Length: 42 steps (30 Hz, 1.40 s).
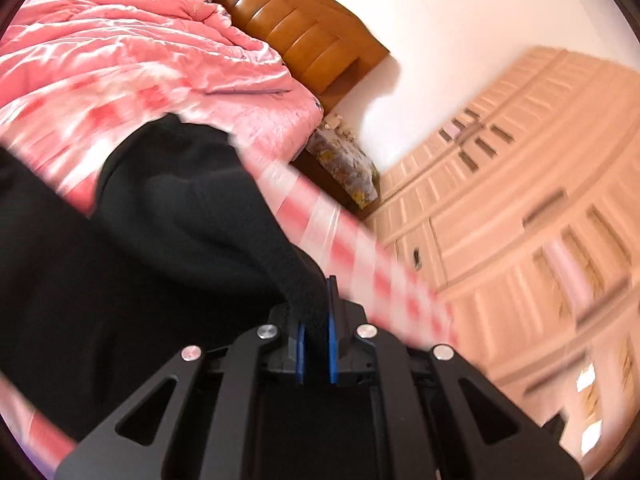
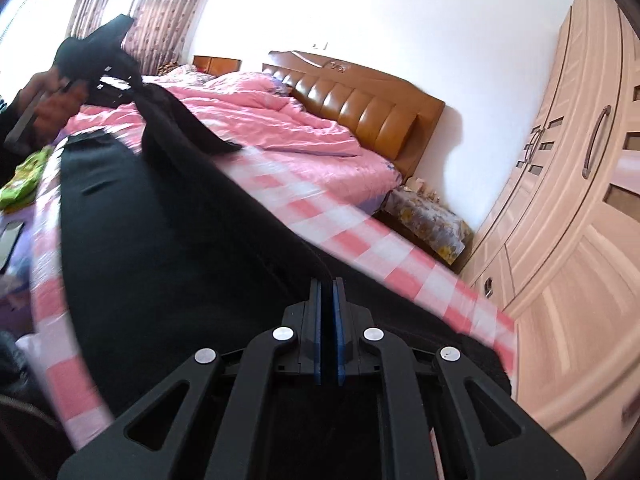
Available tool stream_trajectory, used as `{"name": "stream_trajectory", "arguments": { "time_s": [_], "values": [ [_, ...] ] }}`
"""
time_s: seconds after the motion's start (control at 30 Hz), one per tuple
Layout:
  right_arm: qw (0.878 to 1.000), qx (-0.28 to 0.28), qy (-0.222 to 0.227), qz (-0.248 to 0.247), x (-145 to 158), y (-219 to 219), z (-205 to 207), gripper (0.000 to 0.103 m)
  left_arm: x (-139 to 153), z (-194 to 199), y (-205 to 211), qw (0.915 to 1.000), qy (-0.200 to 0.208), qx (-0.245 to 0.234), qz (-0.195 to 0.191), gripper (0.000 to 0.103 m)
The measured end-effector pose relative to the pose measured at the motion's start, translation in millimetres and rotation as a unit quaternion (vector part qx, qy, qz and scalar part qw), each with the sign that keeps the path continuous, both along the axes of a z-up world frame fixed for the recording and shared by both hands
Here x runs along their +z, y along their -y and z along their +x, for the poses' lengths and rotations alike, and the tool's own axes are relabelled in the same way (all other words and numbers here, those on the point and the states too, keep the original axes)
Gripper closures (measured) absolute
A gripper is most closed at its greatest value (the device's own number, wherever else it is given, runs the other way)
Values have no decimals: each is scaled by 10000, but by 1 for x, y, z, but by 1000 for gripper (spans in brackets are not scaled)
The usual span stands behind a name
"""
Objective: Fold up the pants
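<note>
Black fabric pants point(image 2: 160, 248) sprawl across the pink-and-white checked bedsheet point(image 2: 340, 220) at frame centre. Left gripper point(image 1: 316, 312) pinches a black fold; right gripper point(image 2: 328, 300) clamps the pants' edge.

Both wrist views — low, bedward point(image 2: 280, 128)

We see a rumpled pink quilt point(image 2: 280, 120) on the bed w/ a brown padded leather headboard point(image 2: 360, 108), pink-and-white checked sheet point(image 2: 340, 224), beige panelled wardrobe point(image 2: 580, 208), floral-covered nightstand point(image 2: 428, 216), green packet point(image 2: 24, 180) at left edge.
</note>
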State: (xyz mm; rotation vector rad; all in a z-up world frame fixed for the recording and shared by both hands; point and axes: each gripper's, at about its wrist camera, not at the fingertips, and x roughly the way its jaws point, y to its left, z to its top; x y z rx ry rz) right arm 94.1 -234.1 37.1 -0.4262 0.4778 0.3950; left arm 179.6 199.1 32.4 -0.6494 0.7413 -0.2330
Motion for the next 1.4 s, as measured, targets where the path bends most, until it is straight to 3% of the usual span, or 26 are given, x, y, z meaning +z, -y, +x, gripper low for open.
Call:
{"name": "stream_trajectory", "arguments": {
  "time_s": [0.1, 0.23, 0.43, 0.53, 0.6, 0.63, 0.67, 0.7, 0.8, 0.87, 1.03, 1.1, 1.17, 1.2, 1.23, 1.3, 1.37, 1.4],
  "values": [
    [9993, -30, -383, -18, -36, -6, -29, 94, -49, -50, 0, 9996, -233, -80, 141, 95],
    [9967, -143, -801, 14, -82, -13, -42, 93, -110, -63, 1, 9975, -638, 76, 284, 95],
    [9944, -366, -949, 272, -77, -12, -44, 91, -103, -69, 9, 9966, -451, 25, 687, 93],
    [9915, -444, -1122, 491, -78, -11, -49, 79, -106, -67, 9, 9959, -521, 23, 735, 86],
    [9883, -522, -1237, 723, -81, -11, -66, 46, -110, -70, 4, 9951, -586, 42, 798, 71],
    [9866, -576, -1224, 909, -80, -7, -77, 38, -109, -69, 5, 9945, -619, 75, 844, 63],
    [9854, -635, -1158, 1078, -75, -1, -83, 34, -108, -70, 8, 9945, -618, 90, 841, 47],
    [9840, -694, -1100, 1217, -70, 4, -90, 33, -105, -74, 8, 9955, -552, 78, 772, 37],
    [9705, -1149, -1036, 1848, -58, 39, -96, 33, -97, -82, 19, 9965, -451, 74, 702, 28],
    [9496, -1699, -1190, 2350, -60, 72, -90, 33, -96, -85, 28, 9972, -420, -83, 613, 26],
    [8757, -2423, -1962, 3688, -89, 137, -66, 34, -105, -77, 43, 9962, -572, -228, 611, 26],
    [8573, -2444, -2050, 4041, -99, 147, -58, 35, -107, -76, 43, 9967, -510, -177, 599, 26],
    [8526, -2467, -2036, 4132, -102, 149, -49, 38, -106, -73, 43, 9966, -502, -177, 627, 27],
    [8529, -2480, -2018, 4127, -102, 150, -44, 50, -106, -71, 42, 9966, -514, -153, 628, 31],
    [8535, -2516, -1966, 4119, -102, 151, -40, 56, -106, -69, 41, 9966, -517, -112, 629, 40],
    [8579, -2503, -1847, 4090, -100, 150, -36, 60, -104, -65, 41, 9947, -552, -1, 867, 83],
    [8788, -2502, -1589, 3740, -89, 138, -40, 64, -98, -64, 40, 9943, -499, -36, 947, 92],
    [8880, -2438, -1380, 3645, -79, 133, -43, 90, -93, -65, 37, 9953, -402, -56, 885, 93]
  ]
}}
